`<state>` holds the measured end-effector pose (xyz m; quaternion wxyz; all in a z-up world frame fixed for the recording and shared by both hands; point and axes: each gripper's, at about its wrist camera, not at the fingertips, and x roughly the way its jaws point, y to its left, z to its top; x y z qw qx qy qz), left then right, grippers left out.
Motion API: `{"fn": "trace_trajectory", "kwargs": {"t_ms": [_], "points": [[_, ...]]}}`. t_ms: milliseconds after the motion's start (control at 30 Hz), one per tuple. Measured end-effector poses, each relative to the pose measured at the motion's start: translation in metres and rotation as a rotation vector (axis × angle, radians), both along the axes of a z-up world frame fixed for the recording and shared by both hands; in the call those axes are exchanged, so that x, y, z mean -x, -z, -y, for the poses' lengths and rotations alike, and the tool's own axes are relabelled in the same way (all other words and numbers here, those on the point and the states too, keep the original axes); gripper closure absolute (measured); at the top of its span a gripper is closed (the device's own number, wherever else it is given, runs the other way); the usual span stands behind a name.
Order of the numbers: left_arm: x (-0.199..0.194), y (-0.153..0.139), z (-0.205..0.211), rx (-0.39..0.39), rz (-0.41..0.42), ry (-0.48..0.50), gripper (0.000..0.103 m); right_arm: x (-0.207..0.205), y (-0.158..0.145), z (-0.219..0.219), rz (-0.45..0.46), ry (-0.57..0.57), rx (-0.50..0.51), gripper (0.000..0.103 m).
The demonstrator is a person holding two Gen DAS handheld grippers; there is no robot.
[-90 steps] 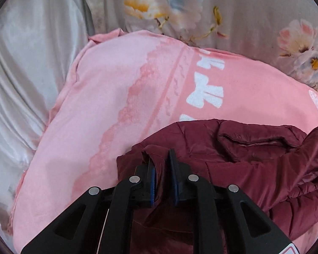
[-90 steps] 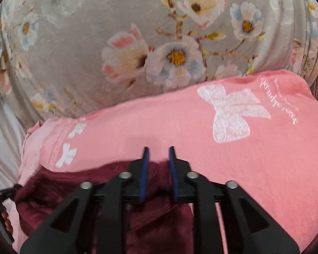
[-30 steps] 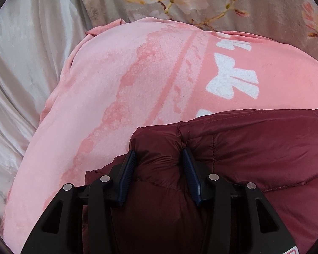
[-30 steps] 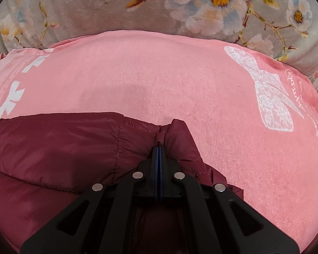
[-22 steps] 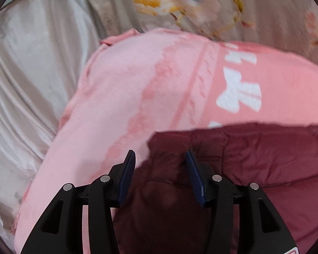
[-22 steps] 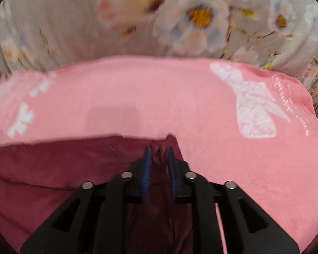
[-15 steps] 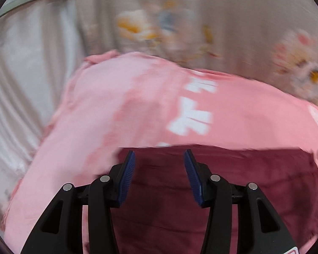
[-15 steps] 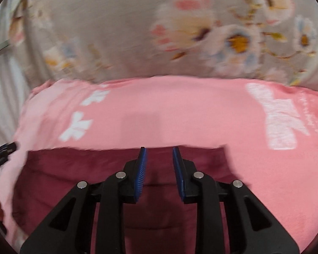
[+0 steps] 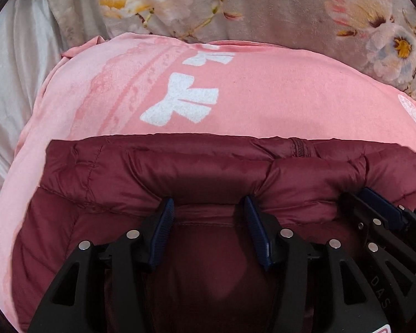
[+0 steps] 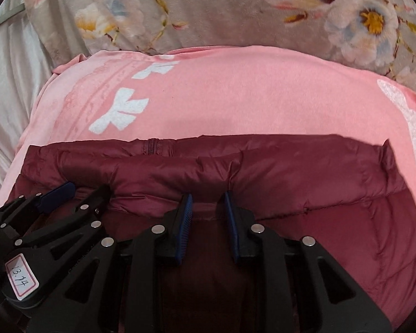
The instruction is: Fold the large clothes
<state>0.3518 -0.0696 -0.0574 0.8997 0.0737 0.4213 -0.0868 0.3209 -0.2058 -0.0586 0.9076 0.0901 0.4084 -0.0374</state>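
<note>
Your left gripper (image 9: pixel 206 208) and right gripper (image 10: pixel 206 202), clamped on the maroon puffer jacket (image 9: pixel 208 166) 1 second ago, now gape wide. It lies folded, lower frame, on the pink blanket (image 9: pixel 263 88); this fold looks done.

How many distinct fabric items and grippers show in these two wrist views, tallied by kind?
Maroon puffer jacket: 1
Pink blanket with white bows: 1
Floral bedcover: 1
Pale satin sheet: 1
Grippers: 2, the left gripper and the right gripper, both open at the jacket's folded edge
Total: 6
</note>
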Motion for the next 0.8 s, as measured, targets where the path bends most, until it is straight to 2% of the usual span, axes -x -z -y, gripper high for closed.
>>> {"fn": "trace_trajectory", "kwargs": {"t_ms": [167, 800], "points": [[0.0021, 0.0035, 0.0046, -0.015, 0.029, -0.004, 0.049, -0.0011, 0.0061, -0.0062, 0.002, 0.004, 0.035, 0.081], [0.0009, 0.0030, 0.0077, -0.049, 0.042, -0.019, 0.046, -0.0019, 0.0103, -0.0037, 0.011, 0.011, -0.002, 0.080]]}}
